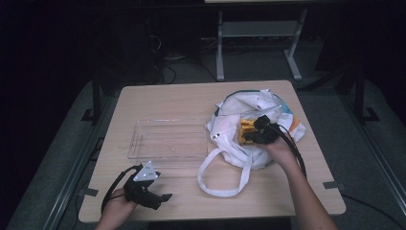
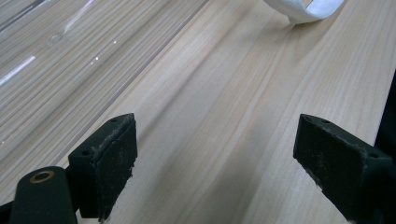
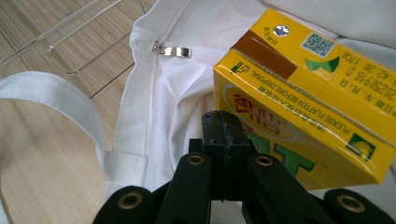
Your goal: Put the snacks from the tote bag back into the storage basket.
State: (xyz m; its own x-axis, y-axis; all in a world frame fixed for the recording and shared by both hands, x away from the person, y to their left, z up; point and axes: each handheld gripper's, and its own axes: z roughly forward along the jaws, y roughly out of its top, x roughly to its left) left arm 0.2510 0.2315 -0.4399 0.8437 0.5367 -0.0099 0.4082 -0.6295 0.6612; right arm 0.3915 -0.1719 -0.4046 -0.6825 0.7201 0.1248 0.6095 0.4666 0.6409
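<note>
The yellow drink box [image 3: 303, 98] lies on the white bag [image 1: 249, 120], its far end cut off. The right gripper [image 3: 224, 140] has its jaws pressed together beside the box. The left gripper [image 2: 215, 163] is spread wide over the bare table [image 2: 224, 93].

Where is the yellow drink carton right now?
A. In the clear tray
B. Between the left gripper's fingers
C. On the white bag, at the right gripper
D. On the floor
C: the yellow drink carton lies on the white bag at the right gripper; the left gripper is open over bare table.
</note>
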